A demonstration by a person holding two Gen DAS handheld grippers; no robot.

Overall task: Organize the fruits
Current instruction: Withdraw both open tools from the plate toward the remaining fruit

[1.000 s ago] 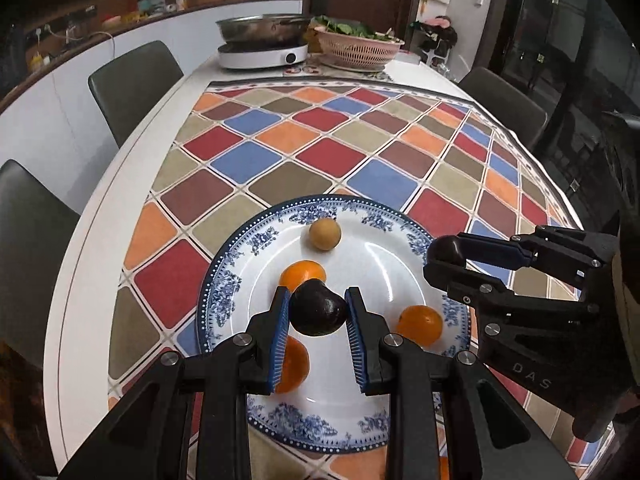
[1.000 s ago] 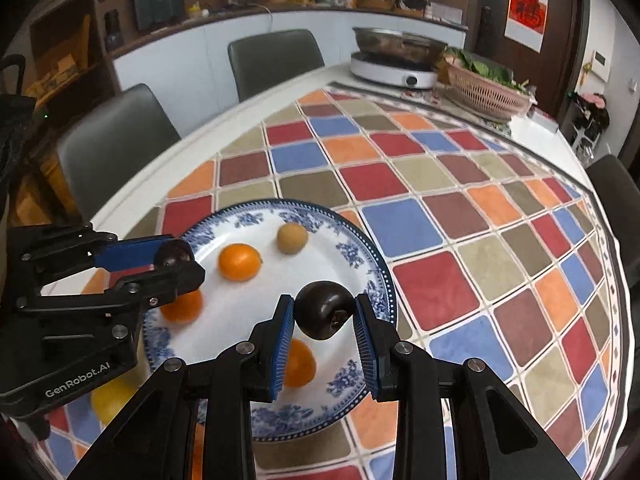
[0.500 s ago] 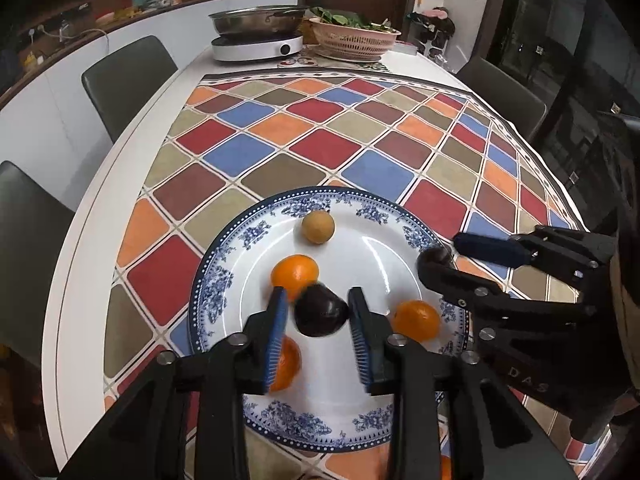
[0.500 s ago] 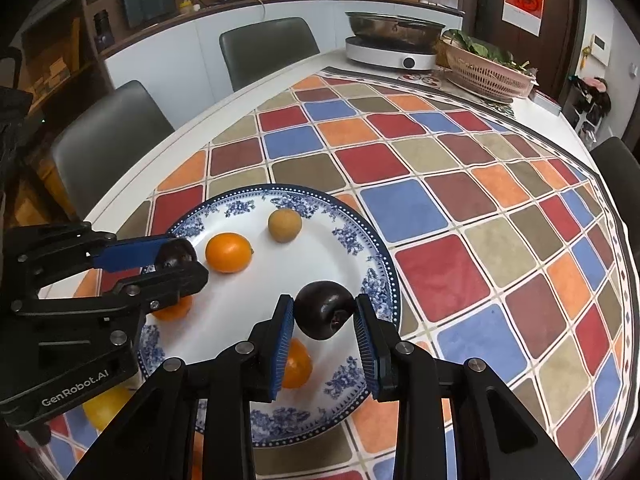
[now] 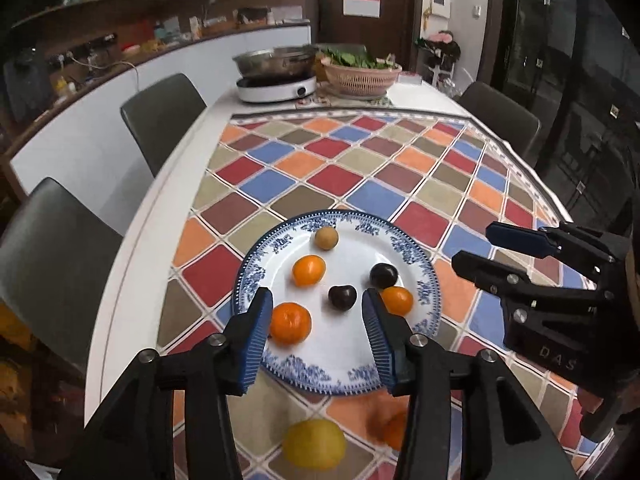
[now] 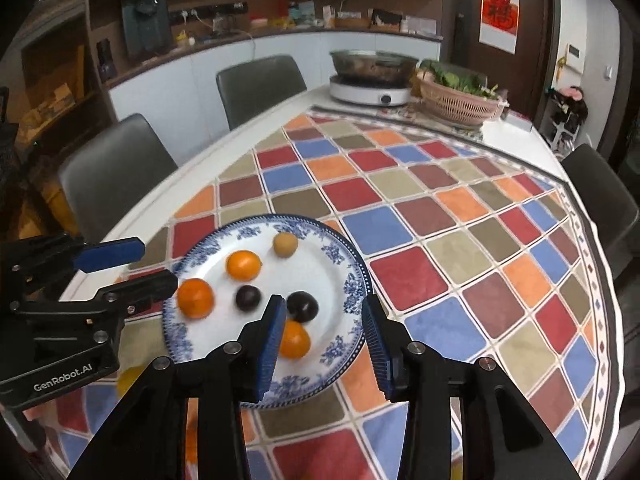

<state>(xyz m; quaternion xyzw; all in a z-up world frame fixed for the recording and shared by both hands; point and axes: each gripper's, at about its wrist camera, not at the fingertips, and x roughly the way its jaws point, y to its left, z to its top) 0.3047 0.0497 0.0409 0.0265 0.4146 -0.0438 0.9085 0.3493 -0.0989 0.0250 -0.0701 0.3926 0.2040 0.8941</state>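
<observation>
A blue-and-white plate (image 5: 428,280) (image 6: 352,276) holds three oranges, a small tan fruit (image 5: 326,238) (image 6: 285,244) and two dark plums. One plum (image 5: 342,297) (image 6: 248,297) lies just ahead of my open, empty left gripper (image 5: 316,320). The other plum (image 5: 383,275) (image 6: 302,306) lies just ahead of my open, empty right gripper (image 6: 324,328). Both grippers hover above the plate's near side. The right gripper (image 5: 476,248) shows at the right of the left wrist view; the left gripper (image 6: 148,264) shows at the left of the right wrist view.
A yellow fruit (image 5: 314,444) and an orange fruit (image 5: 394,426) lie on the chequered tablecloth below the left gripper. A cooker with a pot (image 5: 276,76) and a basket of greens (image 5: 360,72) stand at the far end. Dark chairs (image 5: 160,116) line the table's left side.
Both grippers opened and let their dark plums go onto the plate. Both pulled back and up, away from the plate.
</observation>
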